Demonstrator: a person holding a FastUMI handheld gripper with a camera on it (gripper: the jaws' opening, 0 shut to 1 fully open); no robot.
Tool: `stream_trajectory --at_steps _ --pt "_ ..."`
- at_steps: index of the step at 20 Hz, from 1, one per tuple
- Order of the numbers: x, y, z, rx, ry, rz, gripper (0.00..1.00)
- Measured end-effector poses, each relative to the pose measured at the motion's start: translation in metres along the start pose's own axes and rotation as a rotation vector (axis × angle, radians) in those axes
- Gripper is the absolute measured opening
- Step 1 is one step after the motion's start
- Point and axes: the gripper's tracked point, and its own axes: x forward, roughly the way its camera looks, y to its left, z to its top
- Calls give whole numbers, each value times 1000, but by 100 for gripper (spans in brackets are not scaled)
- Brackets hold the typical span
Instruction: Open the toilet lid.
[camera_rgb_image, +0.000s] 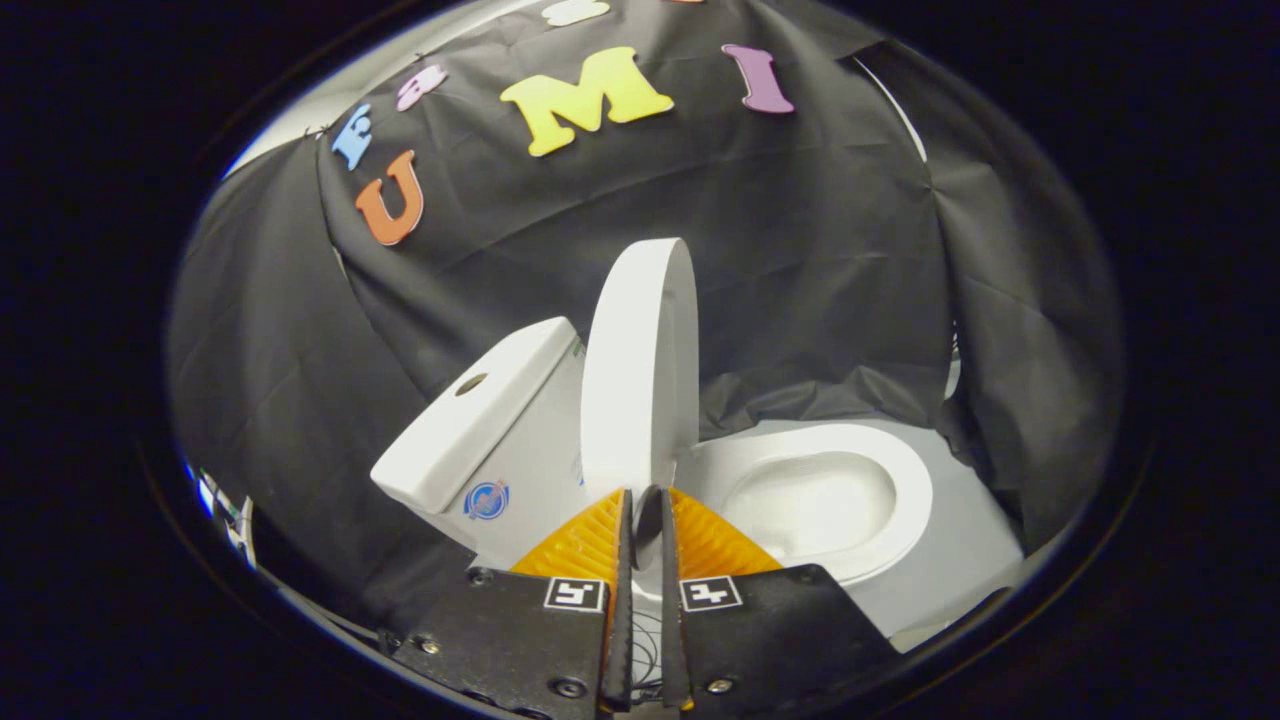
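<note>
A white toilet stands just ahead of my fingers against the black cloth wall. Its lid (640, 370) is raised and stands nearly upright, close to the tank (480, 420) on the left. To the right, the seat (905, 480) and the open bowl (810, 505) lie uncovered. My gripper (646, 492) is at the lid's near edge. Its two fingers are drawn close together, with the lid's thin rim held in the narrow gap between them.
The tank top carries a round flush button (470, 384), and a round blue sticker (486, 500) marks the tank's side. Black cloth (820, 260) hangs behind and around the toilet. A pale floor (960, 550) shows to the right of the bowl.
</note>
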Motion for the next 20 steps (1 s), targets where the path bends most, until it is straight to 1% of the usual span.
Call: stream_trajectory --at_steps 7,16,20 --pt "8 34 -5 -104 -11 -19 15" --pt "25 88 -15 -170 -7 5 15" --pt "33 108 -22 -193 -6 3 15"
